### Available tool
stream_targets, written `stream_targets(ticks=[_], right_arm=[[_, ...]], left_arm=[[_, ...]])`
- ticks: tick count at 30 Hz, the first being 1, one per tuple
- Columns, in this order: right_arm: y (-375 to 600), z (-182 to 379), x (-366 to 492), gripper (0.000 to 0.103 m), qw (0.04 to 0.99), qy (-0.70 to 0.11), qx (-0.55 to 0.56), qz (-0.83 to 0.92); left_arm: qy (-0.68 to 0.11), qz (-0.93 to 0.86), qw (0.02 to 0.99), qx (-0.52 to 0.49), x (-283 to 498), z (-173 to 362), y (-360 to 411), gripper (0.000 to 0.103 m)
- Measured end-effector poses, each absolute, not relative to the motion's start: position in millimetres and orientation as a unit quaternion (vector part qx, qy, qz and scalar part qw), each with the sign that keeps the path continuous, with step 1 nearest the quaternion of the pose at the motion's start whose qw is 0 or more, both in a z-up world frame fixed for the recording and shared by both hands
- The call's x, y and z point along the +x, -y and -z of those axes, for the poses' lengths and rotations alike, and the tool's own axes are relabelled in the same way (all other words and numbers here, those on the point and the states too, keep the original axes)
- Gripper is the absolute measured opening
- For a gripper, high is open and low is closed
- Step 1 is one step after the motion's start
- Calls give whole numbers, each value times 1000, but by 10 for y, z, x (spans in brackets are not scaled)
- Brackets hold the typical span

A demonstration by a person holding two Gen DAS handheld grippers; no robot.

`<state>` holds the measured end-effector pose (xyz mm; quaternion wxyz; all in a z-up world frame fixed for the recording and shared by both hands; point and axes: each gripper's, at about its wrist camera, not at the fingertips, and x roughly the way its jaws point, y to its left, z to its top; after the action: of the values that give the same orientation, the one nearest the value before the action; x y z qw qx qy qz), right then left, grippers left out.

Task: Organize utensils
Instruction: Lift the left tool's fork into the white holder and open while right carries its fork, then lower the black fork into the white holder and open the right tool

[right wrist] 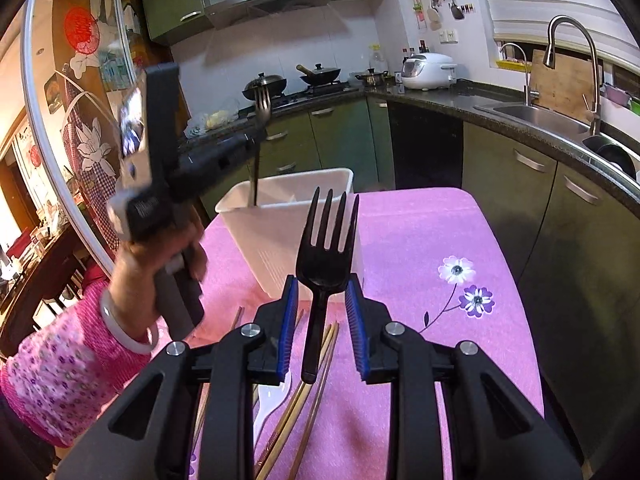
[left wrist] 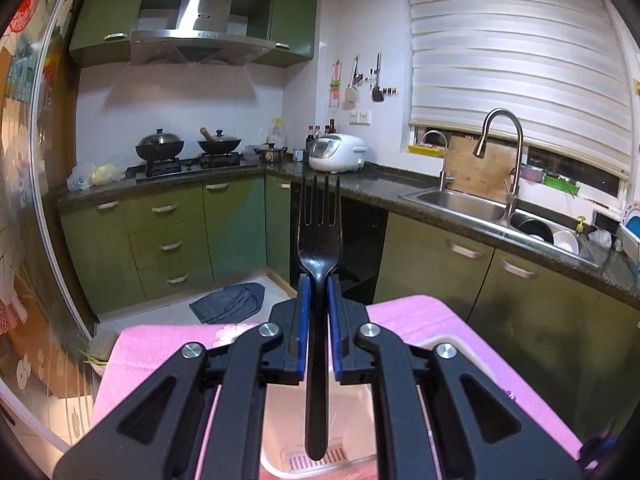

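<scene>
Fingers of the left gripper (left wrist: 318,280) clamp a black fork (left wrist: 319,240) upright, tines up, its handle end dipping into the white bin (right wrist: 288,216) on the pink worktop (right wrist: 420,240). The right gripper (right wrist: 322,284) sits lower, pads closed against a second black fork (right wrist: 326,256), tines pointing forward toward the bin. Chopsticks (right wrist: 308,392) and a white spoon (right wrist: 268,404) lie beneath it.

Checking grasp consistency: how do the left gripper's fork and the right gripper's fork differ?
The left gripper's fork is clamped at its thin neck, handle dipping into the white bin; the right gripper's fork is clamped across its wide head, handle above the chopsticks. Both are black, tines forward.
</scene>
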<state>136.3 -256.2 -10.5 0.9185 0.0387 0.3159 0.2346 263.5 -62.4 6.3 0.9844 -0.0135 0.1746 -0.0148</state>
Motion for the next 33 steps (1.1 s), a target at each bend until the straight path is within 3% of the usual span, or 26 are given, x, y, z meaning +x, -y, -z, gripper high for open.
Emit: stream_targets(ticks=[5, 13, 25, 33], right_arm=[[2527, -65, 1391, 25, 926, -297, 34, -232], [2436, -458, 1559, 25, 946, -242, 34, -213], [2045, -922, 2201, 25, 975, -157, 24, -156], [1744, -528, 2617, 25, 967, -210, -7, -144]], left_arm=[[-179, 14, 984, -5, 2584, 75, 659, 10], [-181, 21, 983, 2, 2461, 107, 658, 37], [-165, 25, 986, 3, 2116, -23, 530, 37], [-192, 25, 981, 1, 1938, 10, 448, 37]])
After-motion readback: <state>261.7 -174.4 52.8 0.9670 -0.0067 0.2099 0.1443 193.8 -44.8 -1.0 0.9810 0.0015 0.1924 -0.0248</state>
